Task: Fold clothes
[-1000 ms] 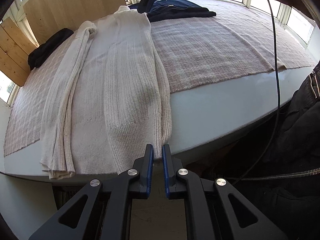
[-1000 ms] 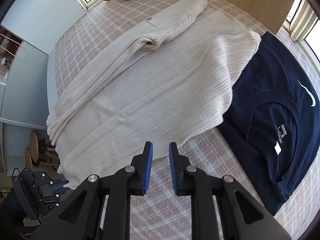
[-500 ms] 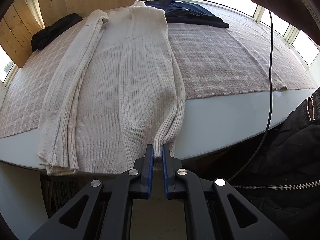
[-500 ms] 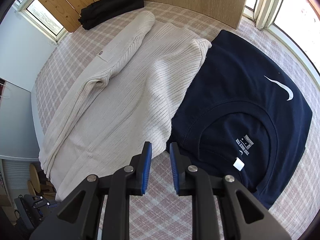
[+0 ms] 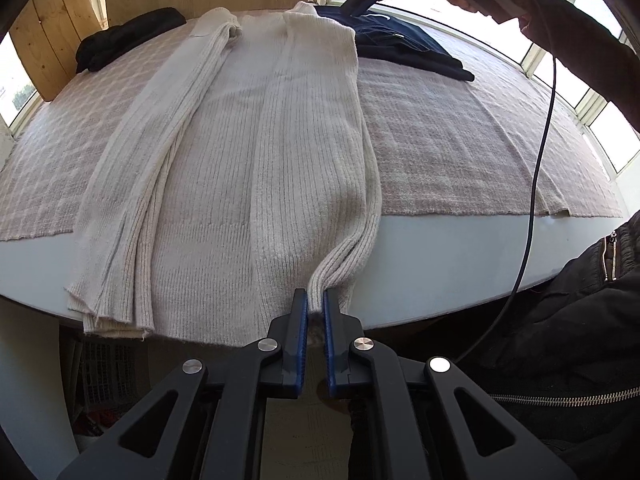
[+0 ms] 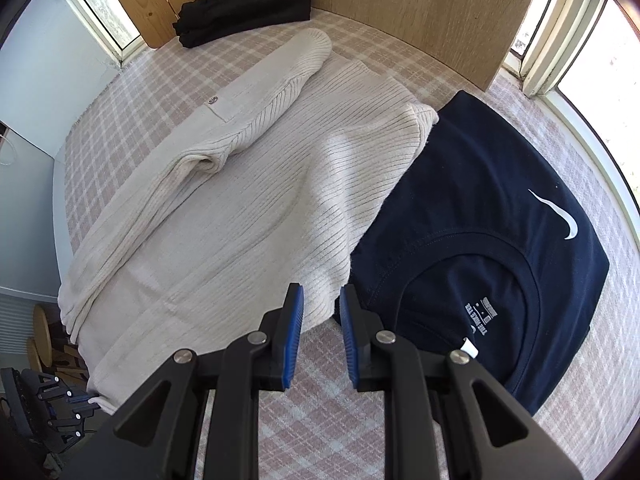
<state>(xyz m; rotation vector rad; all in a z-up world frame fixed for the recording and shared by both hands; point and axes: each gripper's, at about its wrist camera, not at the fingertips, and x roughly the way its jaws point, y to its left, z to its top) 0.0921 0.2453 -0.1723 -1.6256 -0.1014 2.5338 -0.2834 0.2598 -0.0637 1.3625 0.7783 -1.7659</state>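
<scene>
The dark blue T-shirt [image 6: 496, 216] has a white swoosh mark on its chest, and white print inside its neck that starts "THE", with the rest too small to read. A small white tag sticks out at the neck. The right gripper's body shows the letters "DAS" in the left wrist view. The cream sweater [image 5: 256, 152] is ribbed knit. It lies long and flat, with one sleeve folded along its side. A small round button sits on that sleeve. The sweater rests on a pink checked cloth [image 5: 460, 148] on a white table [image 5: 440, 264], and its bottom end hangs over the table's near edge. The left gripper [image 5: 315, 312] is clamped on the sweater's bottom corner, and the knit bunches up between its blue pads. The right gripper [image 6: 322, 308] is at the far end, with its jaws a little apart around the sweater's edge, just beside the T-shirt. A folded black garment [image 6: 244, 12] lies near the wooden boards [image 6: 400, 4].
</scene>
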